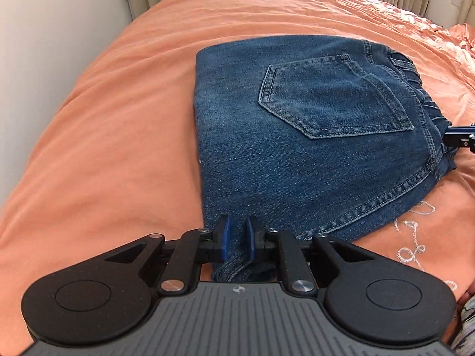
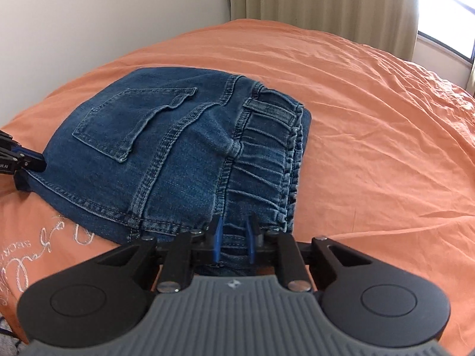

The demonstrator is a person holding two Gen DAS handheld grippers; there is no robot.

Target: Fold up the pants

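Folded pants (image 1: pixel 297 136) on bed (image 1: pixel 104 148)

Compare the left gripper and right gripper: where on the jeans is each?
The left gripper is at the plain folded corner of the jeans; the right gripper is at the gathered elastic waistband. Both sit at the near edge with denim between their blue pads, shut on it.

Orange bed cover (image 1: pixel 104 133) spreads ahead of the fingers; beige curtains (image 2: pixel 326 6) & white wall (image 2: pixel 104 14) far beyond; embroidery (image 1: pixel 415 237) nearby.
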